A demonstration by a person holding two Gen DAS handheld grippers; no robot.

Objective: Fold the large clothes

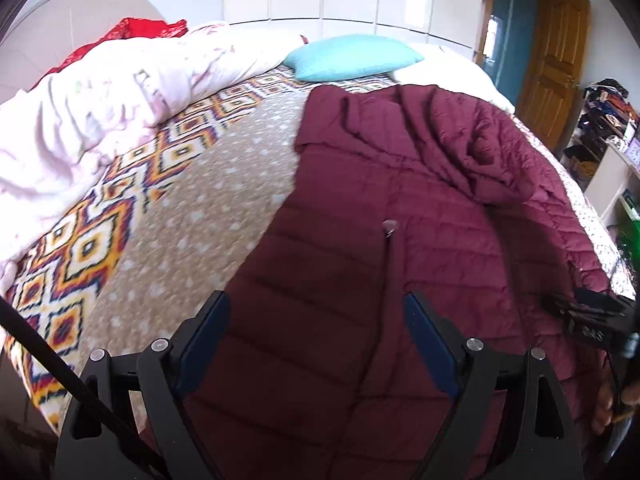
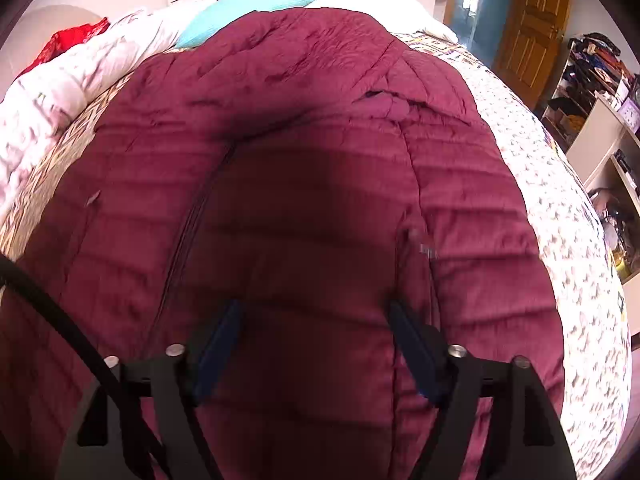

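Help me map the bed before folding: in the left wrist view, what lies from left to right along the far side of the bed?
Red cloth → pink-white duvet → turquoise pillow → wooden door → cluttered shelves. The maroon jacket lies nearer, below the pillow.

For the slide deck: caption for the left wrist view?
Open left hand-held gripper over maroon quilted coat spread on patterned bedspread.

Black left claw (image 1: 316,344), blue pads (image 1: 202,344), silver screws; black cable
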